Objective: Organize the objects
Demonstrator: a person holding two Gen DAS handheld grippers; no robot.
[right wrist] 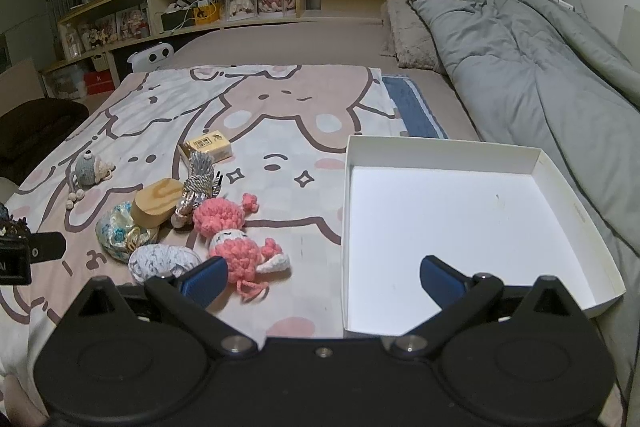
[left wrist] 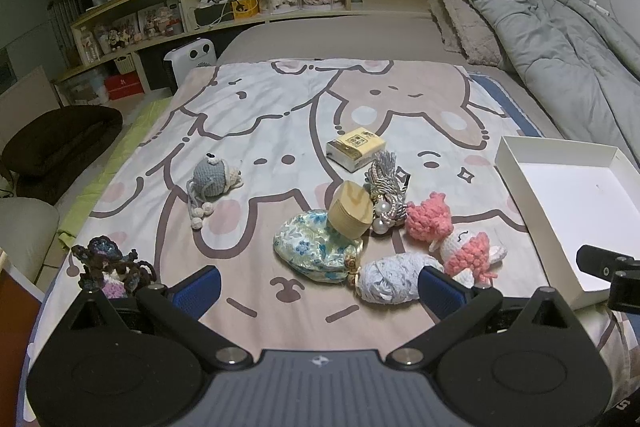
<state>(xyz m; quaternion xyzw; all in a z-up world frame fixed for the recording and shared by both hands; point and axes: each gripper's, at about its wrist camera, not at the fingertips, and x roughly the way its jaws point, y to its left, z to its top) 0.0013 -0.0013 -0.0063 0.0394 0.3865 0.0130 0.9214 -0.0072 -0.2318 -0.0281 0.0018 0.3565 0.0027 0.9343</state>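
Your left gripper (left wrist: 320,287) is hovering spread and empty just short of the pale blue yarn ball (left wrist: 394,277), left of the white box (right wrist: 440,227). Your right gripper (right wrist: 322,277) is gaping too. Straddle the ball's middle, avoiding the pink crochet doll (left wrist: 460,239).

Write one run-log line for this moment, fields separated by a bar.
left tool: open, holding nothing | right tool: open, holding nothing | white box: nothing inside | pink doll: on blanket
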